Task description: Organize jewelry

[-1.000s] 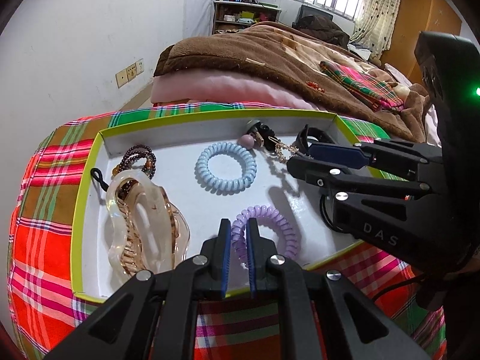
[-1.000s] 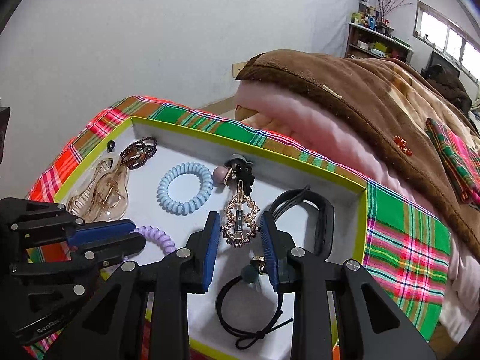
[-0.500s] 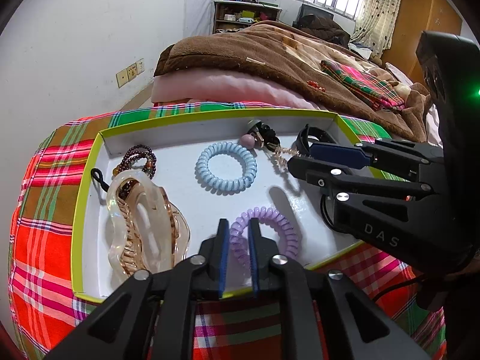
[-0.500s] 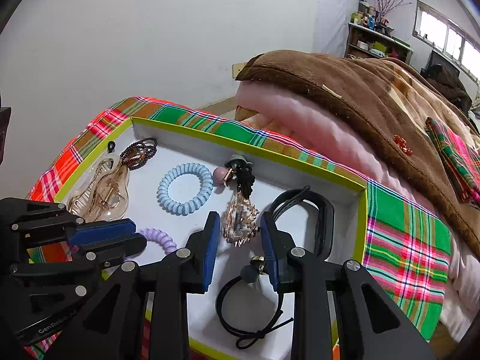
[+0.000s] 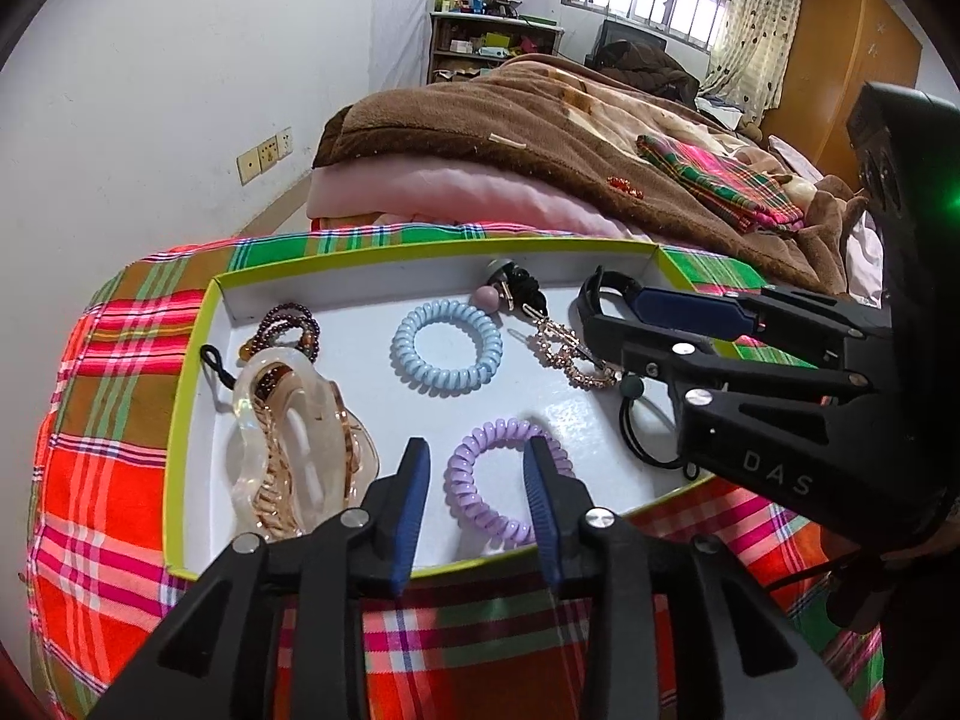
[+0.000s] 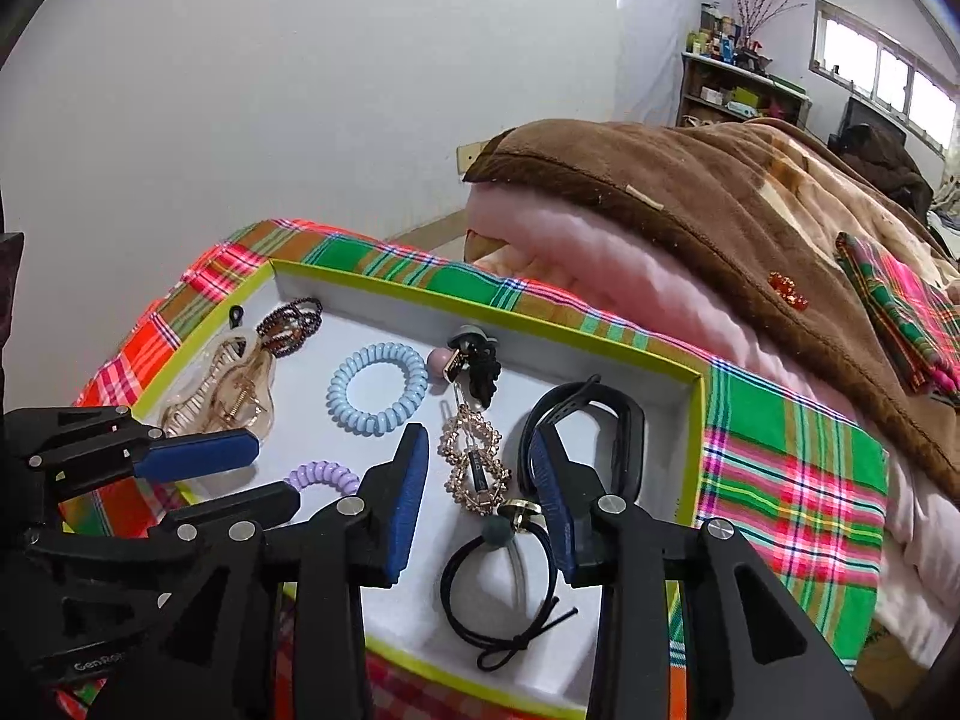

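Left claw (image 5: 477, 480) spread wide, straddling the purple spiral hair tie (image 5: 504, 480) flat at the near edge of the green-rimmed white tray (image 5: 180, 396). Right claw (image 6: 480, 492) also agape, empty, over the gold rhinestone clip (image 6: 474, 462), long axis running away from it.

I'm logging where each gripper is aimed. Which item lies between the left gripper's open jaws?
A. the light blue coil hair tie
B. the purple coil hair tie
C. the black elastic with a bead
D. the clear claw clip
B: in the left wrist view the left gripper has its jaws apart on either side of the purple coil hair tie in the tray.
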